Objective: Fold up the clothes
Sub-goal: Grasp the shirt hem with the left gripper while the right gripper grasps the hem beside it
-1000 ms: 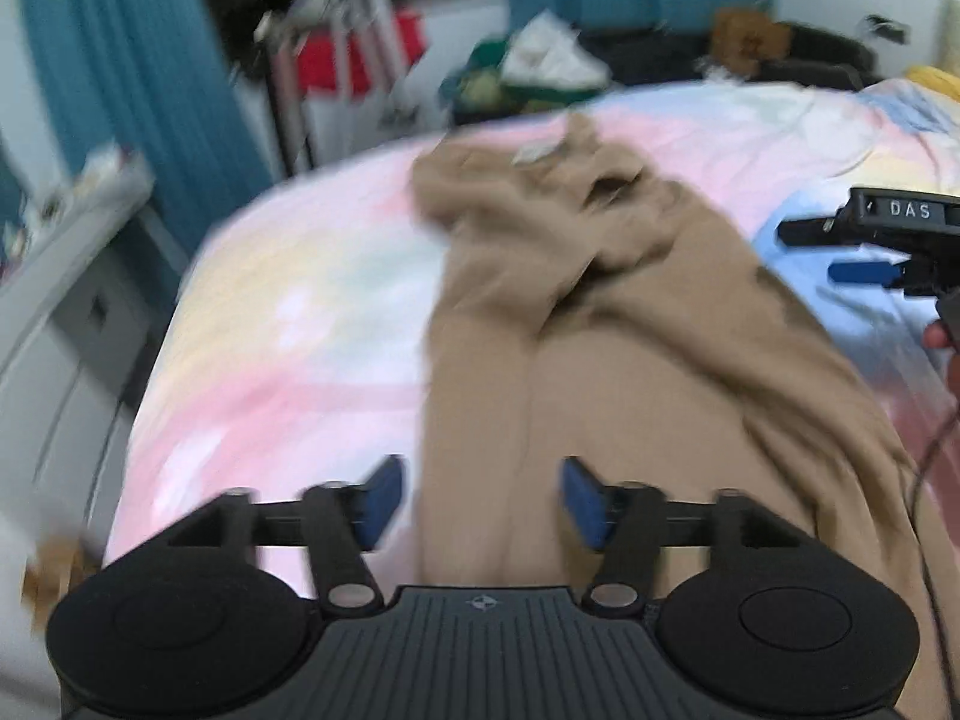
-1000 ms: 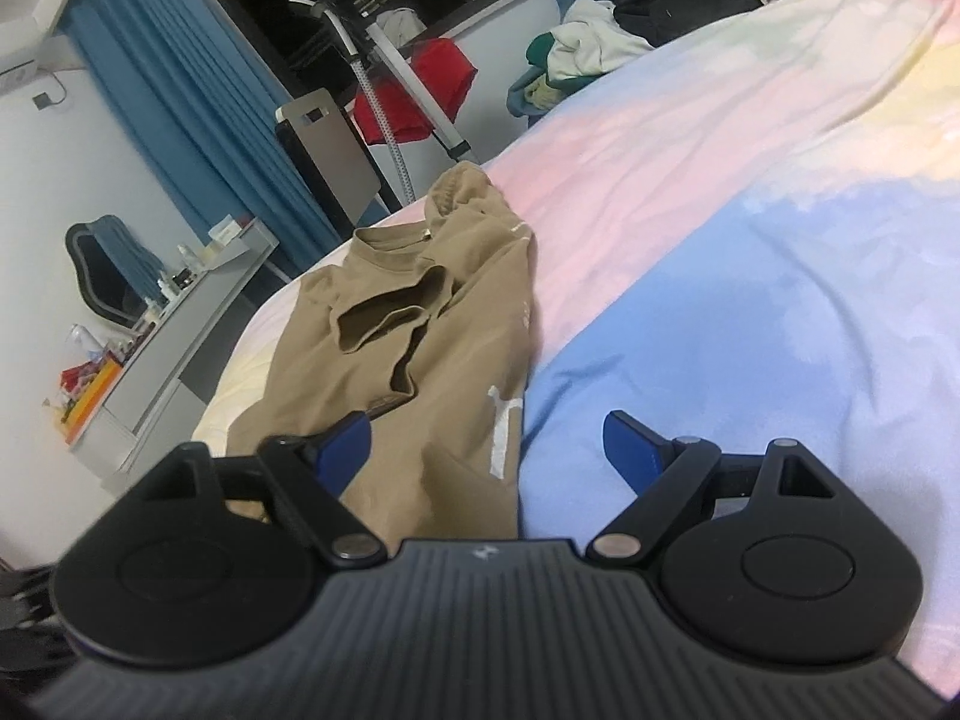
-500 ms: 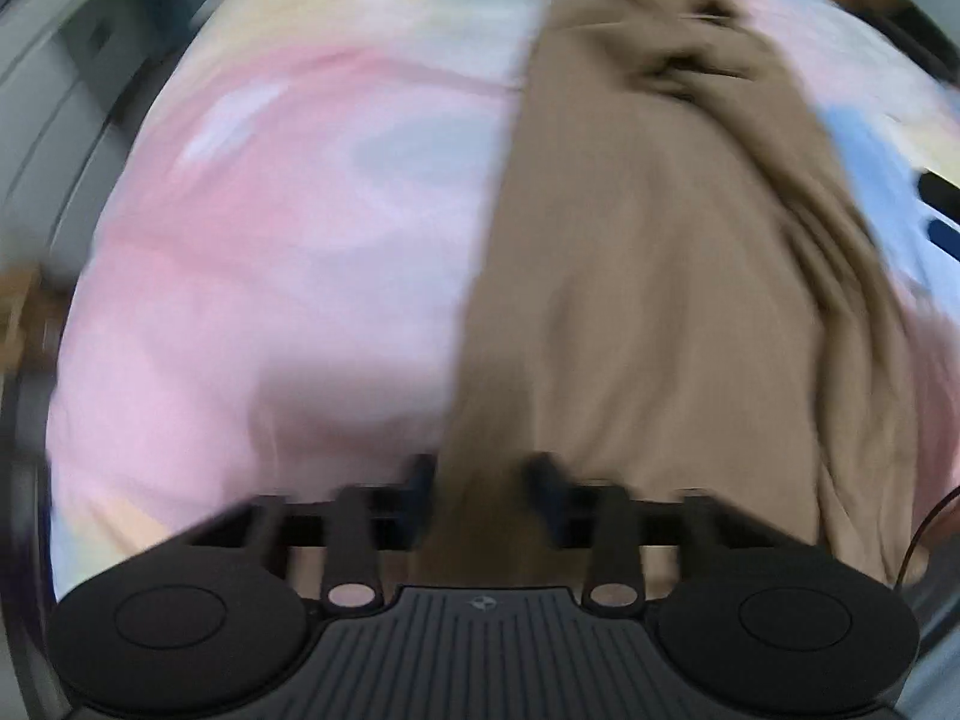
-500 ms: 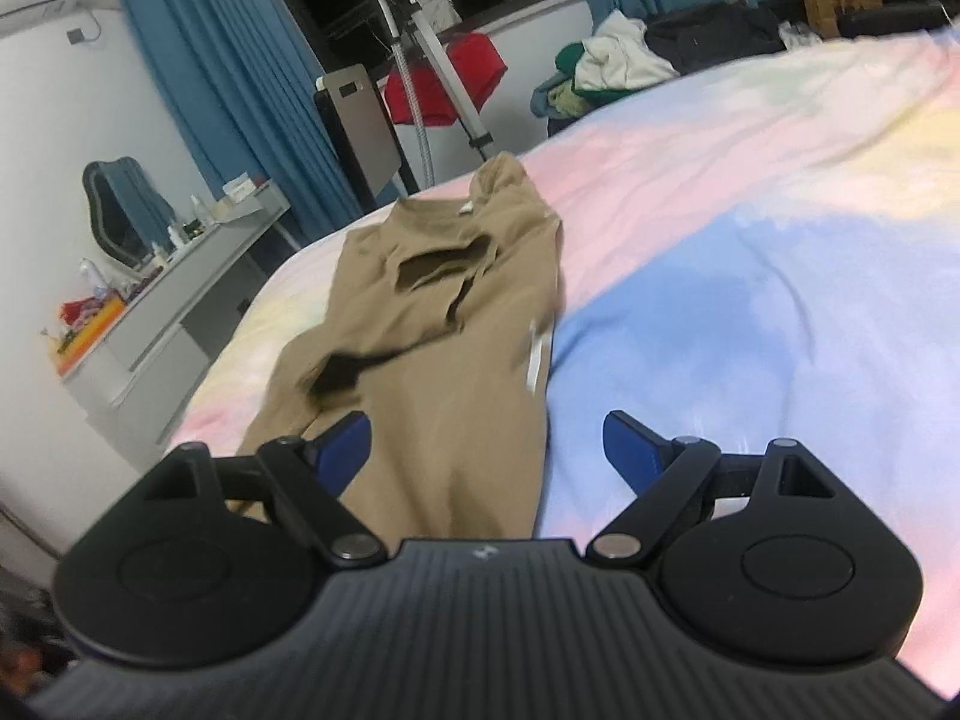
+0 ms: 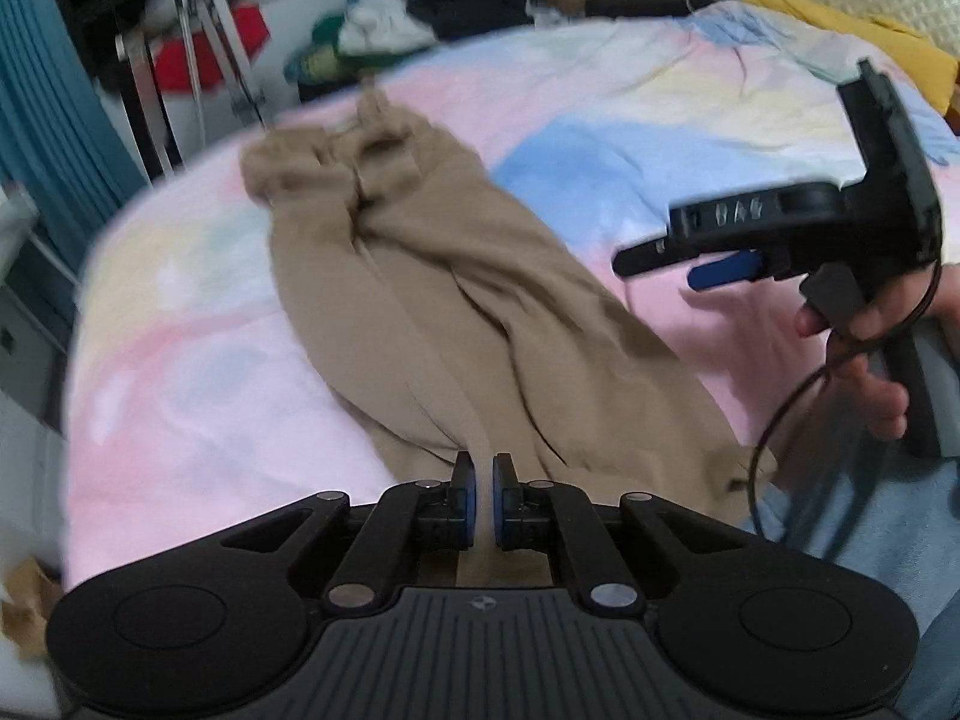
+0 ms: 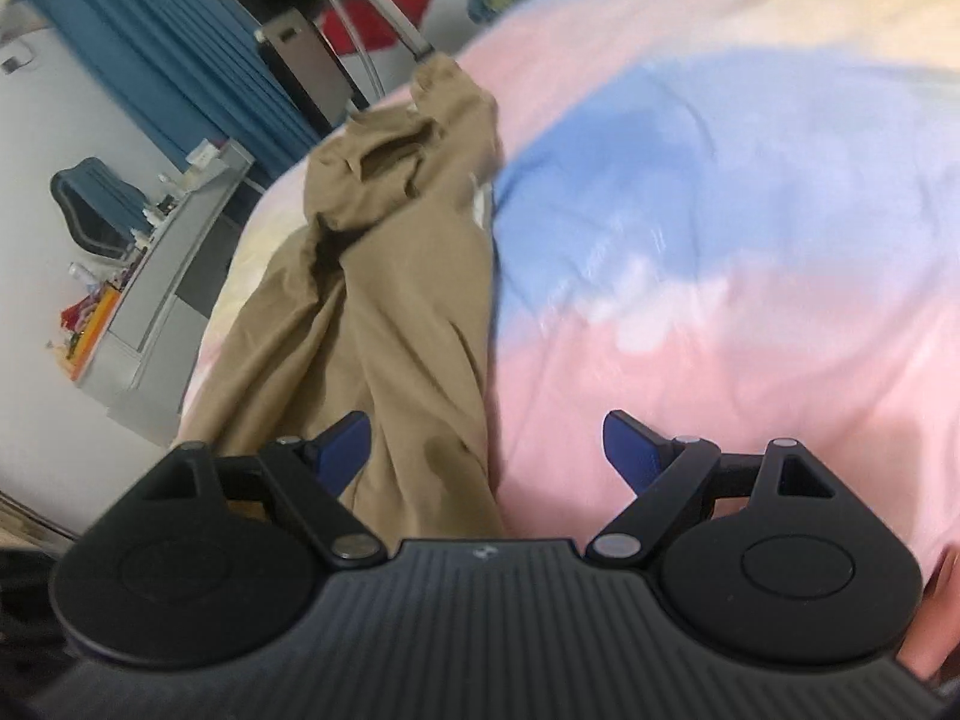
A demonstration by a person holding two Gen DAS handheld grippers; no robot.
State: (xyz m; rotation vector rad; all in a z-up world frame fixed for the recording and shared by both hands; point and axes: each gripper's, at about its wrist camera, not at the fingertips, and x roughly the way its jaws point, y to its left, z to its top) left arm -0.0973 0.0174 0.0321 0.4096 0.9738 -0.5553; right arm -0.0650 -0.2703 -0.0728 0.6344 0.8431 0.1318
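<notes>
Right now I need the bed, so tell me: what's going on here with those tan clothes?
A person is folding a tan garment laid out lengthwise on the pastel bedspread, working with a handheld gripper in each hand. The left gripper is pinched shut on the garment's near edge. The right gripper is open and holds nothing; it sits over the garment's right side near the bedspread. The fold itself hasn't been made yet, and the far end is bunched up.

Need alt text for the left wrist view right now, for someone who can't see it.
The left gripper is shut on the near edge of a tan garment stretched along a pastel bedspread. At right, the right gripper hangs above the bed, holding nothing.
</notes>
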